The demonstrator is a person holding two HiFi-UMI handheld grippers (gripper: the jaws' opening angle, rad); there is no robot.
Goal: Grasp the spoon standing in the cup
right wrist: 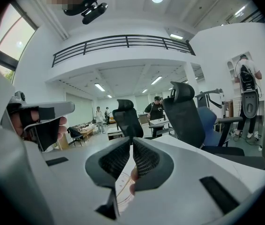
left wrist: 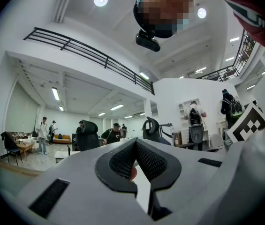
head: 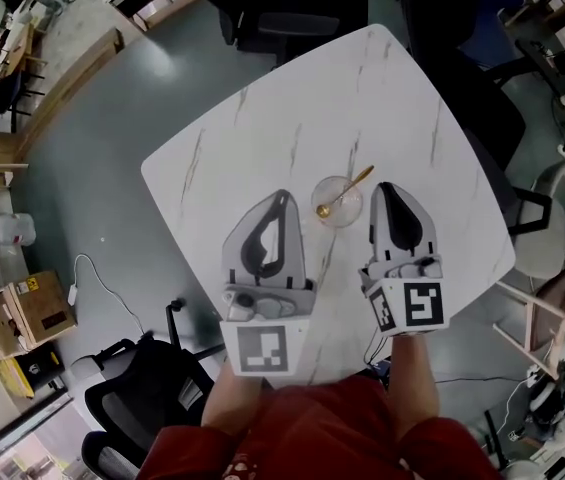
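Grey office floor all round, a black chair (head: pixel 297 8) at the far side, and a white marble-look surface (head: pixel 292 118) in the middle of it. The glass cup (head: pixel 339 211) sat on the near half of that surface. The gold spoon (head: pixel 348 189) leaned in it, bowl end down in the glass and handle poking out over the rim toward the far right.

The left gripper (head: pixel 282 200) hovered just left of the cup and the right gripper (head: pixel 383 190) just right of it. So the cup was between the two, a bit closer to the right one, and neither touched the cup or the spoon.

In each gripper's own view the story was the same. The left fingers (left wrist: pixel 120 163) were pressed together at the tips with nothing between them, and so were the right fingers (right wrist: pixel 146 161).

My read: the grasp hadn't started. One gripper had yet to open up, get round the handle and close on it. The right one looked better placed, since the handle leaned its way.
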